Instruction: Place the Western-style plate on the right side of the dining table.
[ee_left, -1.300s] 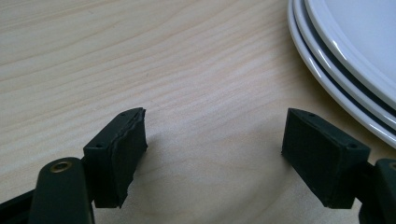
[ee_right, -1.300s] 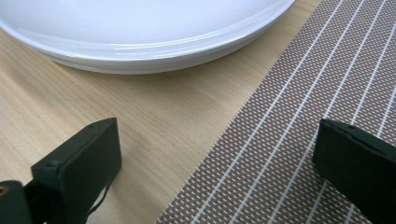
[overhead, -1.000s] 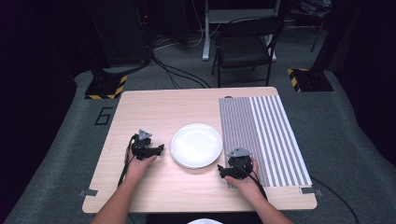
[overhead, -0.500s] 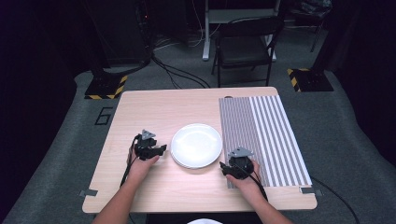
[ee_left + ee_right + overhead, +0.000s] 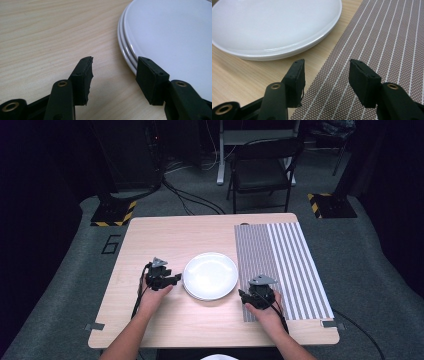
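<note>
Jaws of the left tool point(image 5: 176, 280) stand partly apart with nothing between them, having just been closing, and the rim of the white plate point(image 5: 210, 275) lies right at its tip, toward the desk's middle, one jaw beside the stacked edge in the left gripper view. The right tool point(image 5: 243, 296), likewise half-parted, empty and just been closing, rests over the striped mat's point(image 5: 285, 265) near edge, the plate a little ahead and leftward. By my judgement the left hand is nearer.

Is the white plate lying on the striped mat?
No, the plate rests on the bare wooden table, beside the striped mat.
</note>
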